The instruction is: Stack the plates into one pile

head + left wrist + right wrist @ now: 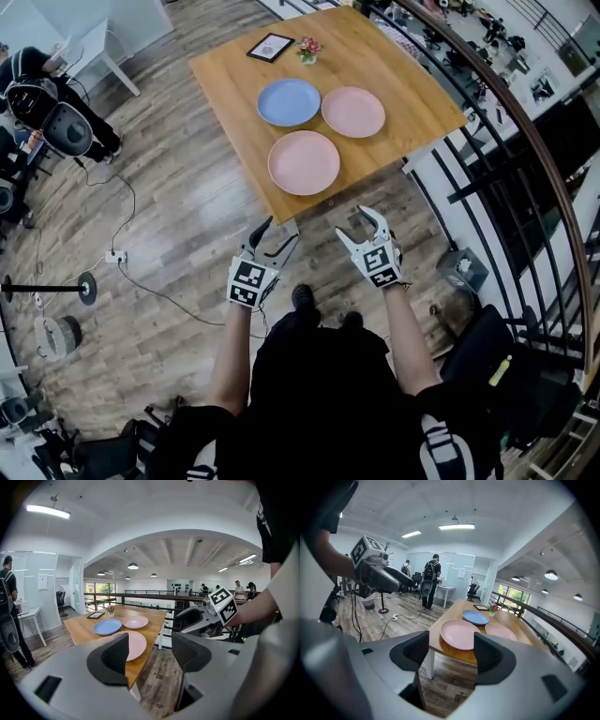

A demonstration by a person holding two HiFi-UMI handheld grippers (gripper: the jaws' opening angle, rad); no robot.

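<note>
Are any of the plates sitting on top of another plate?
No, the blue plate, the near pink plate and the far pink plate each lie flat on the wooden table, none on another.

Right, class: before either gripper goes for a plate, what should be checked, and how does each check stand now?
1. Left gripper open, nothing between its jaws: ok.
2. Right gripper open, nothing between its jaws: ok.
3. Near pink plate, blue plate and far pink plate lie flat and separate on the table: ok.
4. Nothing lying on any plate: ok.
5. Either gripper at a plate rim: not ok, both are over the floor, short of the table edge.
6. Picture frame and flower apart from the plates: ok.
</note>
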